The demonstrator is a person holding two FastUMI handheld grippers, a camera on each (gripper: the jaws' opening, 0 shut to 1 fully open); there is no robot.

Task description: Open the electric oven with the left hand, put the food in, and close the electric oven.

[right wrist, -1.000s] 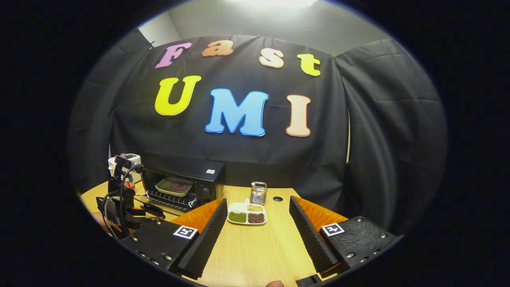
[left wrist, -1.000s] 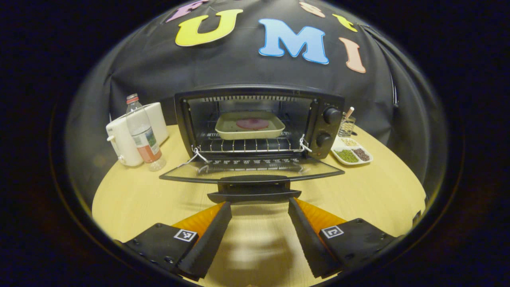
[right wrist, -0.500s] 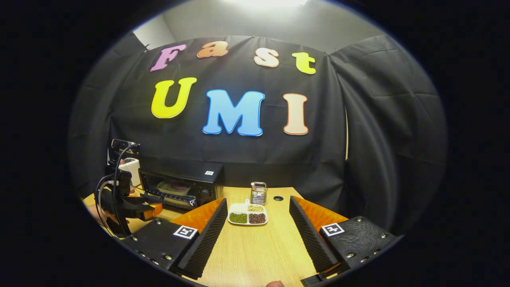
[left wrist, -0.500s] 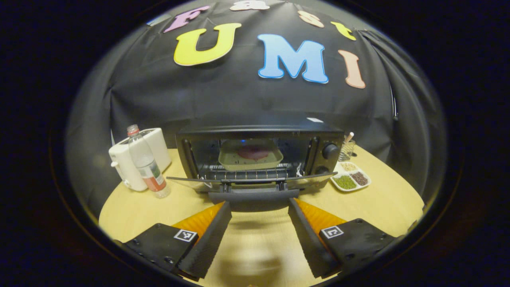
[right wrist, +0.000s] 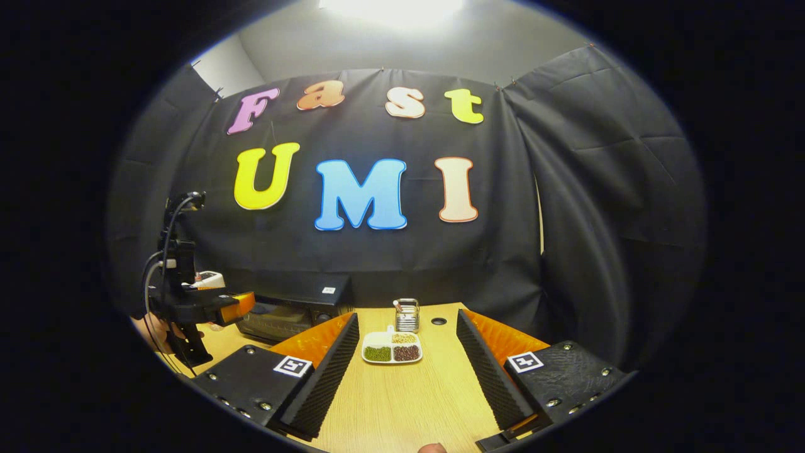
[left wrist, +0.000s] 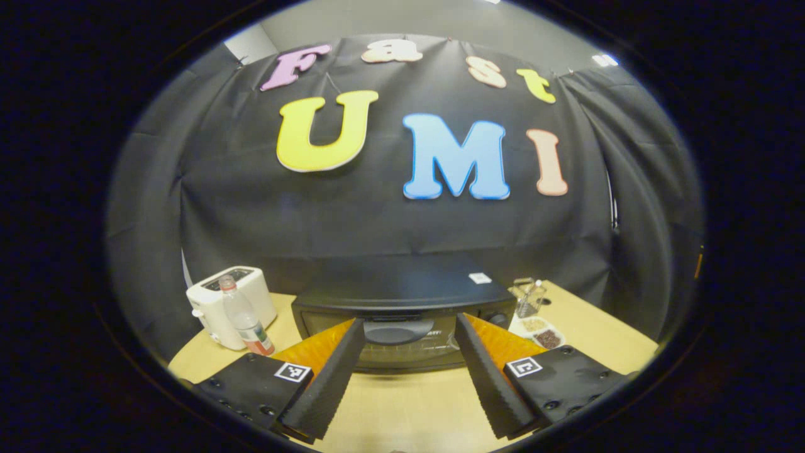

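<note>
two grippers here, both with the fingers spread apart and gripping nothing. the left gripper [left wrist: 402, 377] sits right in front of the electric oven [left wrist: 402, 302], and the door handle [left wrist: 395, 330] shows in the gap between its fingers. can't tell if they're actually touching it or just hovering close. the door [left wrist: 396, 346] looks up against the oven body, so it reads as shut or a hair from it. the food isn't something i can make out through the glass from this angle, presumably it's inside.

for finishing the close: i'd push square on the middle of the handle rather than one corner, so the door seats evenly, and ease off the push before backing straight away so it doesn't bounce back open. also watch the bottle [left wrist: 246, 319] and toaster [left wrist: 229, 305] off to one side.

the right gripper [right wrist: 405, 377] hangs over bare table [right wrist: 402, 402], near the snack tray [right wrist: 391, 348], well apart from the oven. fine where it is.
</note>
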